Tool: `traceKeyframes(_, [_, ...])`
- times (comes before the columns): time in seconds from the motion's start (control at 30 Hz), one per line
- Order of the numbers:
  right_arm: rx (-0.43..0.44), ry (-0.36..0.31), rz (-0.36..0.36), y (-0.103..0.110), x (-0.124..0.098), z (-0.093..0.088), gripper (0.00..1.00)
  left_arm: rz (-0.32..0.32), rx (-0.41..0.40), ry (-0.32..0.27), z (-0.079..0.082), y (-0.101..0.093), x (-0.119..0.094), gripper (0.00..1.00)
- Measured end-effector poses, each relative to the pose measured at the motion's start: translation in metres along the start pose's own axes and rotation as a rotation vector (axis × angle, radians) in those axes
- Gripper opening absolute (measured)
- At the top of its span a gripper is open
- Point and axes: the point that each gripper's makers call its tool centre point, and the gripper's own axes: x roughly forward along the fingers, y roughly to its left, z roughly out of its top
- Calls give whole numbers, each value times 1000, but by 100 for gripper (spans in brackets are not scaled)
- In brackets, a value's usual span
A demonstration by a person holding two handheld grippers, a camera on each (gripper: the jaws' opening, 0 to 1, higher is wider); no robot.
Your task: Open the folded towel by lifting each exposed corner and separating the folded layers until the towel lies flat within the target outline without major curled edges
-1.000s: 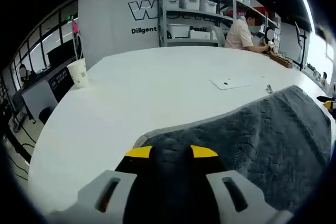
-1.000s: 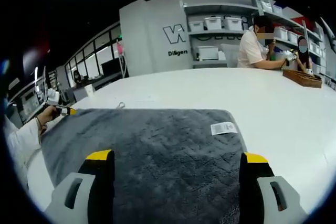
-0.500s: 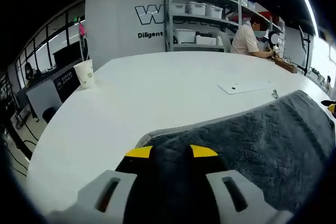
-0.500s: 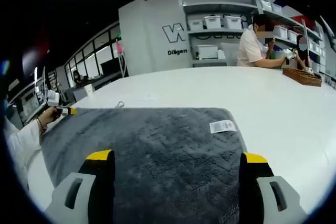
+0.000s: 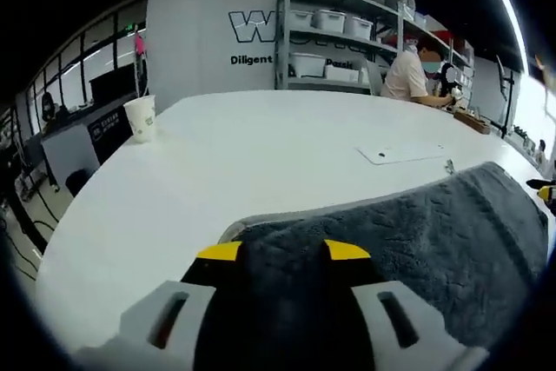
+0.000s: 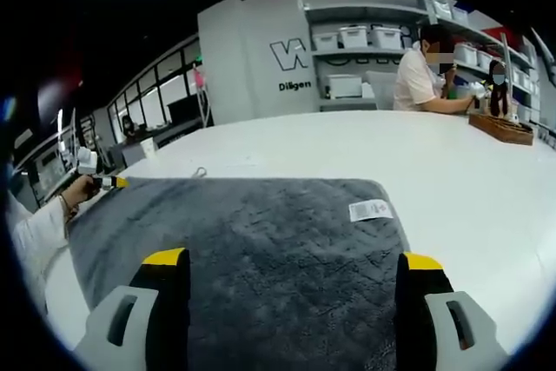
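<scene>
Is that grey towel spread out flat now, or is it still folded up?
Mostly spread: the grey towel lies as one broad sheet on the white table. Whether a fold remains underneath, cannot tell.

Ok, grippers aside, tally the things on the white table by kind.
Grey towel: 1
Paper cup: 1
White flat sheet: 1
Small metal item: 1
Wooden tray: 1
Total: 5

The towel (image 6: 261, 249) is dark grey cloth with a thick, plush, matt pile, and a small white label (image 6: 369, 210), cloth or paper, lies near its far right corner. It lies on a smooth white tabletop (image 5: 243, 154) with a faint sheen, where a white paper cup (image 5: 141, 118) stands at the far left edge. The gripper jaws look like matt black and grey plastic with 2 yellow tips.
</scene>
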Motion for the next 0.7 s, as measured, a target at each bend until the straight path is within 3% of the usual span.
traceKeyframes(0.23, [-1,5,0,1,0,-2,98,-55,-14,-70,16,-18,-28,63])
traceKeyframes(0.37, [-8,13,5,4,1,-3,98,-97,-24,-80,13,-29,-51,70])
traceKeyframes(0.43, [-15,20,8,6,2,-4,98,-161,-79,-87,10,-44,-65,77])
traceKeyframes(0.5, [-20,24,9,7,3,-4,98,-201,-53,-93,9,-55,-80,82])
traceKeyframes(0.6, [-27,30,14,9,3,-5,98,-203,21,-81,5,-62,-100,87])
traceKeyframes(0.7, [-42,25,16,11,3,-3,99,-222,36,-82,0,-70,-120,93])
